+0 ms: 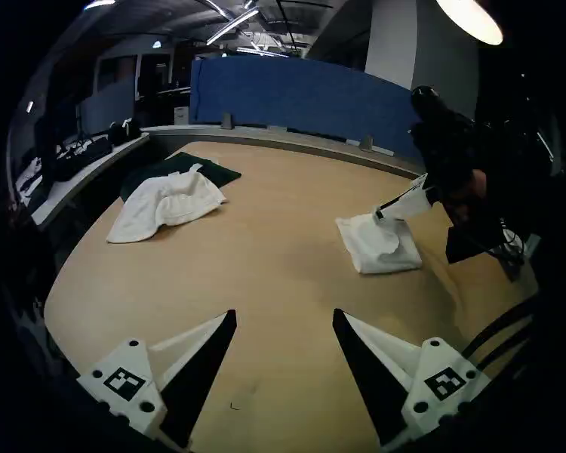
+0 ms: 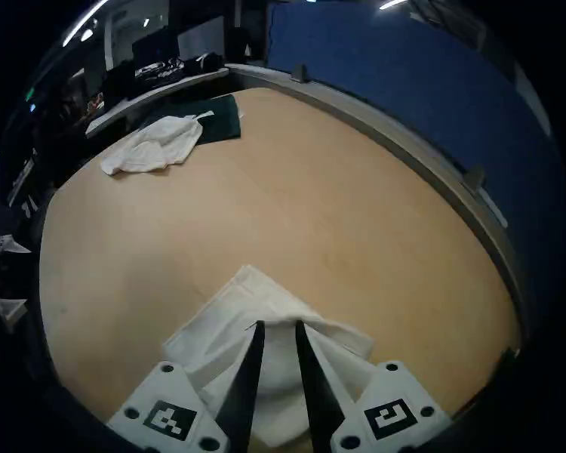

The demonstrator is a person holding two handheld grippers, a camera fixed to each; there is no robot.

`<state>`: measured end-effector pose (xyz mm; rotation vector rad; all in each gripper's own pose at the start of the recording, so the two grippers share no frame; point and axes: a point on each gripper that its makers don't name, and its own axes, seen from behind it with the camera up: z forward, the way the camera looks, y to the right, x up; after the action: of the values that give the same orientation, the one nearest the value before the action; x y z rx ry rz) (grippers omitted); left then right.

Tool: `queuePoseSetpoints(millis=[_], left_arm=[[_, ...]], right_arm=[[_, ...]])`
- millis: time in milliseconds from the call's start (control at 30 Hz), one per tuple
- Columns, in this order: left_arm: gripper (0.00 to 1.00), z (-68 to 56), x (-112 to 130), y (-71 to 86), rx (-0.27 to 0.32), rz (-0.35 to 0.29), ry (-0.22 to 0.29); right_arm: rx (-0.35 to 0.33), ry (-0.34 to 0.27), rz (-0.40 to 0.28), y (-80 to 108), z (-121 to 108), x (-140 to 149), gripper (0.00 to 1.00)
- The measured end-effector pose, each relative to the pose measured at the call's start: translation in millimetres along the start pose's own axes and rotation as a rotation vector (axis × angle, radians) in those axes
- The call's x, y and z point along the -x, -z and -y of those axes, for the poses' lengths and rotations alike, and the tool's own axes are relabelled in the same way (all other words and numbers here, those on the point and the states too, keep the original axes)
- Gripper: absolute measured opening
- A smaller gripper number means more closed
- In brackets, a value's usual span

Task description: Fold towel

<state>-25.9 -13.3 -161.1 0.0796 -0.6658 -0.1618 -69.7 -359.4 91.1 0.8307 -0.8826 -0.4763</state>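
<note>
A folded white towel [image 1: 377,245] lies on the right part of the wooden table [image 1: 283,219]. My right gripper [image 1: 379,217], held by a hand in a dark sleeve, touches its far top edge. In the right gripper view the two fingers stand close together and the right gripper [image 2: 278,326] is shut on a raised fold of this towel [image 2: 223,325]. My left gripper [image 1: 283,317] hovers open over bare table near the front edge, with nothing between its fingers and well short of the towel.
A crumpled white towel [image 1: 166,202] lies at the table's far left, partly on a dark green cloth [image 1: 207,167]; both also show as towel [image 2: 155,147] and cloth [image 2: 221,117]. A blue partition [image 1: 298,94] runs along the table's back edge.
</note>
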Motion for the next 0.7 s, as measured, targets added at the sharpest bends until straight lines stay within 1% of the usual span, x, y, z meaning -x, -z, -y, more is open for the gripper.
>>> queuePoseSetpoints(millis=[133, 333, 400, 500, 667, 700], left_arm=[[0.95, -1.4, -0.4, 0.0, 0.001, 0.0, -0.003], [0.95, -4.5, -0.3, -0.7, 0.005, 0.0, -0.006], [0.95, -5.8, -0.5, -1.3, 0.007, 0.0, -0.008], [0.95, -7.9, -1.5, -2.3, 0.01, -0.001, -0.012], [0.95, -10.2, -3.2, -3.1, 0.013, -0.002, -0.015], [0.95, -10.7, -3.7, -3.1, 0.014, -0.003, -0.015]], right_arm=[[0.003, -0.004, -0.009, 3.8, -1.1, 0.9, 0.35], [0.001, -0.007, -0.022, 12.0, -1.2, 1.8, 0.5], [0.001, -0.007, -0.026, 14.5, -1.6, 2.0, 0.57], [0.003, -0.01, -0.035, 18.4, -2.4, 1.8, 0.64], [0.008, -0.018, -0.055, 29.1, -4.7, 2.9, 0.71], [0.01, -0.021, -0.058, 31.8, -5.7, 4.1, 0.75]])
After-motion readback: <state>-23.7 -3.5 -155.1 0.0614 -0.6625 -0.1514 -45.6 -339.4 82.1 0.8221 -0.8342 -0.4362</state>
